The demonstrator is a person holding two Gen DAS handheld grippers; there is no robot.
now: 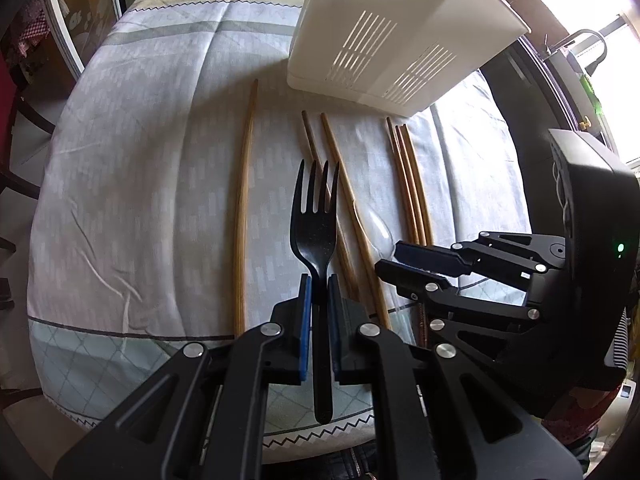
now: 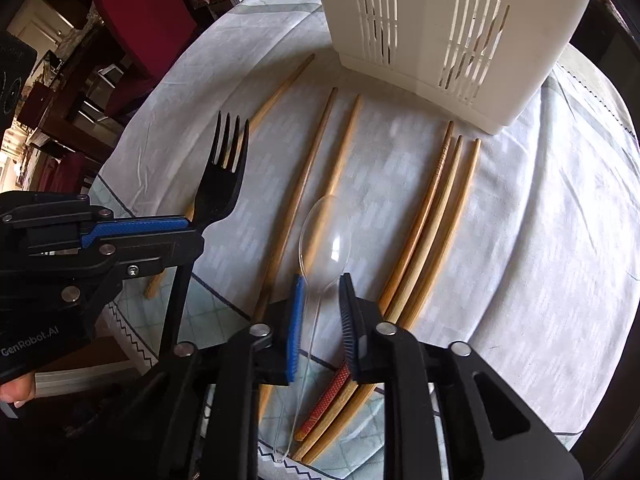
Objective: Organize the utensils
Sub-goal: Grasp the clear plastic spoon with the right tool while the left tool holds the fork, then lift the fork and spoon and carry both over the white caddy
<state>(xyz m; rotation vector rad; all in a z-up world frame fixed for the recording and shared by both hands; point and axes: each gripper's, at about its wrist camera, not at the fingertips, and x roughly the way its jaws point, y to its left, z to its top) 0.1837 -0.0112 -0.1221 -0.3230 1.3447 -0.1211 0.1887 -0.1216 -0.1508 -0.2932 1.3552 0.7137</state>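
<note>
My left gripper [image 1: 318, 284] is shut on a black plastic fork [image 1: 315, 216], held above the cloth with tines pointing away; the fork also shows in the right wrist view [image 2: 222, 176]. My right gripper [image 2: 322, 284] has a clear plastic spoon [image 2: 325, 236] between its blue pads; the pads sit close to the thin handle, and I cannot tell if they press it. The right gripper shows in the left wrist view [image 1: 390, 258] with its fingers nearly together. Several wooden chopsticks [image 1: 245, 200] [image 2: 432, 216] lie on the cloth. A white slotted utensil holder [image 1: 384, 36] [image 2: 448, 28] stands at the far side.
The round table wears a pale patterned cloth [image 1: 132, 184]. A red chair [image 2: 148, 12] and dark furniture stand beyond the table on the left. A bright window [image 1: 616, 40] lies at the far right.
</note>
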